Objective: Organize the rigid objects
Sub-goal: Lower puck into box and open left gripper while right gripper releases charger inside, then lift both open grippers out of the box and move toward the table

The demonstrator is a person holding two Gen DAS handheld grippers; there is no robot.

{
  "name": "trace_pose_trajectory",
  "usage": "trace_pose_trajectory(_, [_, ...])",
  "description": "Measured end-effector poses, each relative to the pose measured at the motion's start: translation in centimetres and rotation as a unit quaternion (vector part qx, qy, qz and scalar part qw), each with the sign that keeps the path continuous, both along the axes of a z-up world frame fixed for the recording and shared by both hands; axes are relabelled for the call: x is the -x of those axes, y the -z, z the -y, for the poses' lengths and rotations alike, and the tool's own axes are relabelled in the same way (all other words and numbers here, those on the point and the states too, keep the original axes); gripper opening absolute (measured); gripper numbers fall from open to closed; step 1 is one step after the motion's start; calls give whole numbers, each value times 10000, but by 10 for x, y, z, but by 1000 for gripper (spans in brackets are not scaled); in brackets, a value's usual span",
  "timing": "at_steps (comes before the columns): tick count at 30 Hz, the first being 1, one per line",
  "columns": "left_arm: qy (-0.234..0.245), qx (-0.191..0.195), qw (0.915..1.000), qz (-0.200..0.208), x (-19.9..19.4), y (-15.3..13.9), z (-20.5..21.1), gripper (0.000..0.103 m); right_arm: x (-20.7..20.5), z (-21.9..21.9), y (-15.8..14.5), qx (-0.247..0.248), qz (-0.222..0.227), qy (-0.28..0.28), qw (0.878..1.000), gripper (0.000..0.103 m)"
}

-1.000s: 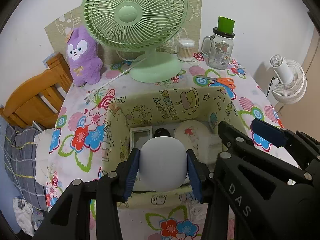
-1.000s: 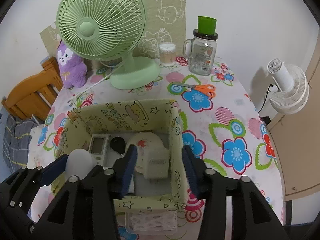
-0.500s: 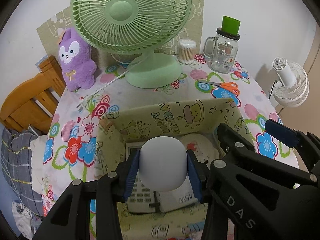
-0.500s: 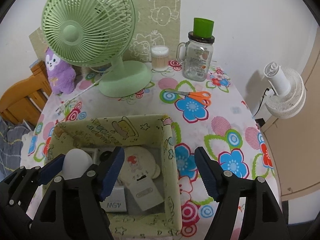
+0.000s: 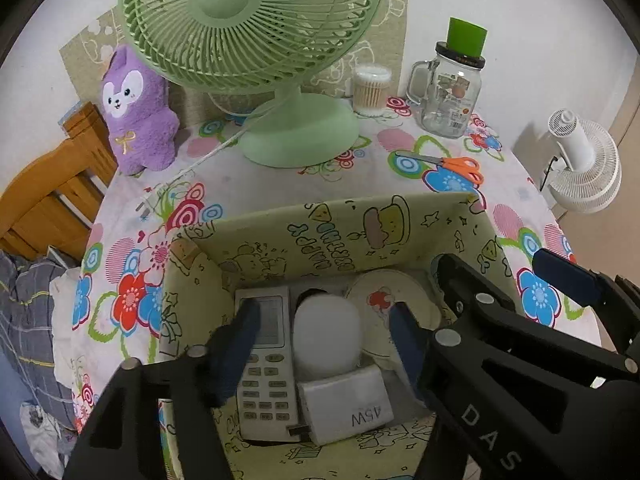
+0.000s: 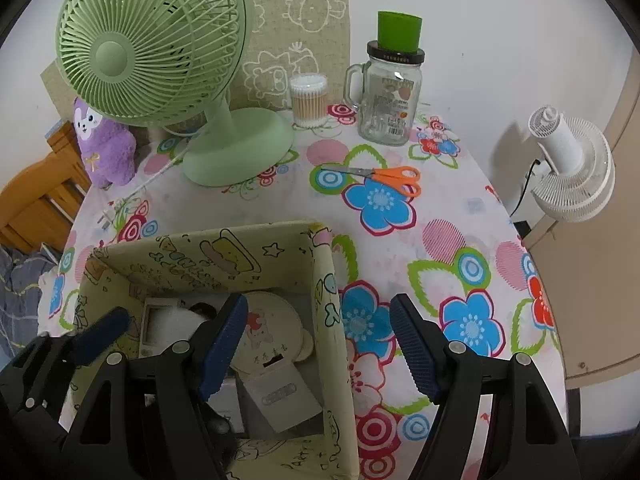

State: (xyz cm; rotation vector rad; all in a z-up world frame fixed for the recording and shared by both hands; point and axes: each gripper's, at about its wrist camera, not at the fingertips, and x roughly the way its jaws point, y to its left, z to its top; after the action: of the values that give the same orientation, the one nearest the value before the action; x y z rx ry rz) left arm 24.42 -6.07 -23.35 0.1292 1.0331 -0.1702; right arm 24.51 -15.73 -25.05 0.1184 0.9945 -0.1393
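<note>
One white egg-shaped object (image 5: 327, 334) lies inside the yellow printed box (image 5: 340, 236), resting between a remote control (image 5: 267, 360) on its left and a round cream case (image 5: 394, 300) on its right, with a white adapter block (image 5: 346, 408) at its near end. Left gripper (image 5: 324, 344): jaws opening, pads standing clear on either side of the object, not touching it. Right gripper (image 6: 316, 344): jaws apart, empty, straddling the box's right wall. Box stands on a floral tablecloth (image 6: 400, 240).
</note>
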Motion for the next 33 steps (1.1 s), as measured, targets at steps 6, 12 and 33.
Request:
trace_pose_trajectory(6, [-46, -123, 9998, 123, 9, -7, -3, 80, 9, -4, -6, -37, 71, -78, 9999, 77])
trace_pose_trajectory(12, [-90, -148, 9997, 161, 22, -14, -7, 84, 22, -8, -12, -25, 144, -135, 9998, 80])
trace_pose_trajectory(33, [-116, -25, 9990, 426, 79, -46, -15, 90, 78, -20, -48, 52, 500, -248, 9984, 84])
